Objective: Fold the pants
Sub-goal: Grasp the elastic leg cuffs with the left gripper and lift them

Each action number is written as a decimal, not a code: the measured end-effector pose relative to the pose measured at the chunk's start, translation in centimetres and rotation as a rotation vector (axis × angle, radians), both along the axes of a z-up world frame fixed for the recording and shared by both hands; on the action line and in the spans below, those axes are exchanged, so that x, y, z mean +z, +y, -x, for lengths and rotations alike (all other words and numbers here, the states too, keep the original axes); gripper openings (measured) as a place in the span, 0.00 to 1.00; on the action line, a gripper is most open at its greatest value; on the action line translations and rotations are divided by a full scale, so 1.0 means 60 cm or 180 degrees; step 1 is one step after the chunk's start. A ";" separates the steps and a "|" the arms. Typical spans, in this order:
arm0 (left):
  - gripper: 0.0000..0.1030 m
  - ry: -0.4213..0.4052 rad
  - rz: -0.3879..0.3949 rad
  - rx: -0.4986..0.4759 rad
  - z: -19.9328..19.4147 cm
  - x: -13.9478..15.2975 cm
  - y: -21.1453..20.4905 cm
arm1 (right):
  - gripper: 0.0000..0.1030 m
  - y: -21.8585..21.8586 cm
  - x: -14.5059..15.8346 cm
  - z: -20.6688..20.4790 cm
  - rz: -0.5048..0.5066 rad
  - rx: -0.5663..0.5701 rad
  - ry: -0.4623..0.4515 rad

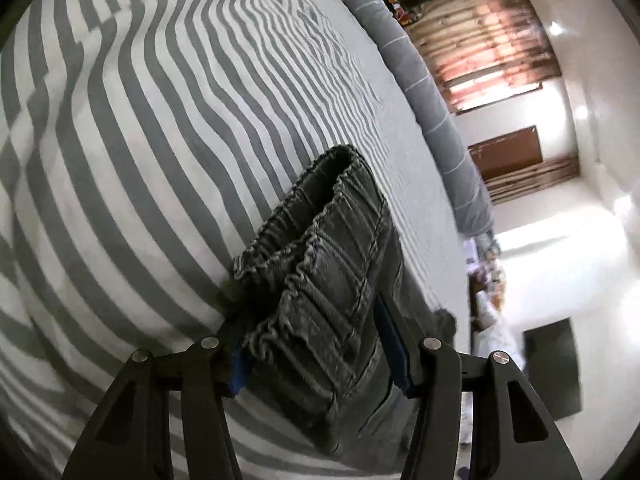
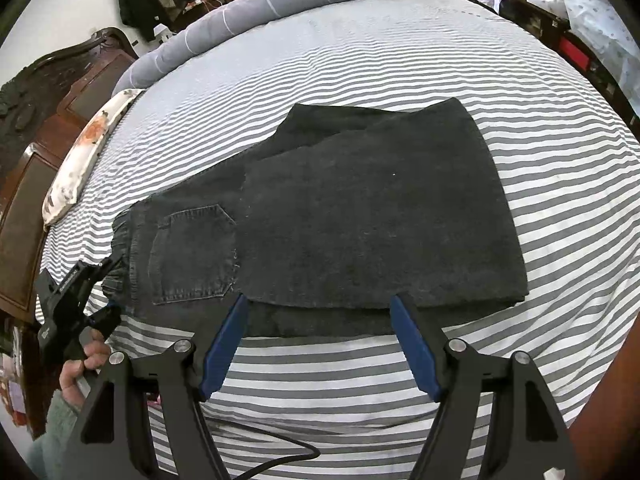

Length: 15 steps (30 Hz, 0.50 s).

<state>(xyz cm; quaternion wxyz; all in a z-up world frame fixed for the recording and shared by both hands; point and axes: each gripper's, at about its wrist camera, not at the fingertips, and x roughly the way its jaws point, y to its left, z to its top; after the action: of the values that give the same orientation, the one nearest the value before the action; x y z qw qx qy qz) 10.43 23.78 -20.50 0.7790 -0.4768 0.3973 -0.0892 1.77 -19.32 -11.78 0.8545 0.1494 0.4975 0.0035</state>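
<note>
Dark grey denim pants (image 2: 360,216) lie on the striped bed, the legs folded over into a broad panel, the waistband with a back pocket (image 2: 192,256) at the left. My left gripper (image 1: 320,344) holds the elastic waistband (image 1: 320,264) between its blue pads and lifts it a little off the sheet; it also shows in the right wrist view (image 2: 106,280) at the pants' left end. My right gripper (image 2: 320,344) is open and empty, just in front of the pants' near edge.
The grey and white striped sheet (image 2: 360,392) covers the bed. A long grey bolster (image 2: 280,0) lies along the far edge, a floral pillow (image 2: 88,148) at the left by the dark wooden headboard (image 2: 36,128). A black cable (image 2: 280,460) runs below my right gripper.
</note>
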 end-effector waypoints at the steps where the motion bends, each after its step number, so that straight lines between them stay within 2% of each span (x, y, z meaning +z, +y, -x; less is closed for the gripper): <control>1: 0.41 0.0000 -0.0010 0.0011 -0.002 0.000 0.003 | 0.69 0.002 -0.002 -0.002 -0.0018 0.0003 0.0005; 2: 0.27 0.0041 -0.0080 0.0014 -0.005 -0.003 0.003 | 0.69 0.004 -0.003 -0.002 -0.0022 0.0007 0.0004; 5: 0.22 0.0029 -0.0022 0.0030 -0.011 -0.004 0.005 | 0.69 0.008 -0.004 -0.005 -0.0023 0.0030 -0.0002; 7: 0.20 0.0004 -0.0163 0.0007 -0.009 0.006 -0.001 | 0.69 0.008 -0.004 -0.005 -0.0035 0.0027 -0.0007; 9: 0.19 -0.0076 -0.0437 -0.0035 -0.007 0.031 -0.016 | 0.69 0.006 -0.003 -0.005 -0.0048 0.0036 0.0000; 11: 0.19 -0.0148 -0.0612 -0.0079 -0.006 0.054 -0.031 | 0.69 0.000 -0.002 -0.005 -0.0046 0.0023 -0.0019; 14: 0.19 -0.0361 -0.0877 -0.0209 -0.003 0.103 -0.060 | 0.69 -0.017 -0.001 -0.003 -0.0097 -0.0036 -0.0047; 15: 0.19 -0.0453 -0.1036 -0.0313 -0.002 0.128 -0.080 | 0.69 -0.024 -0.001 -0.001 -0.0120 -0.0063 -0.0061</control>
<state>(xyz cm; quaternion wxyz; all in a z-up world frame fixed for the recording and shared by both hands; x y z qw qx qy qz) 10.53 18.99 -12.82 0.8667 -0.3169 0.3733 -0.0952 1.84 -20.74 -11.82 0.8562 0.1704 0.4877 0.0058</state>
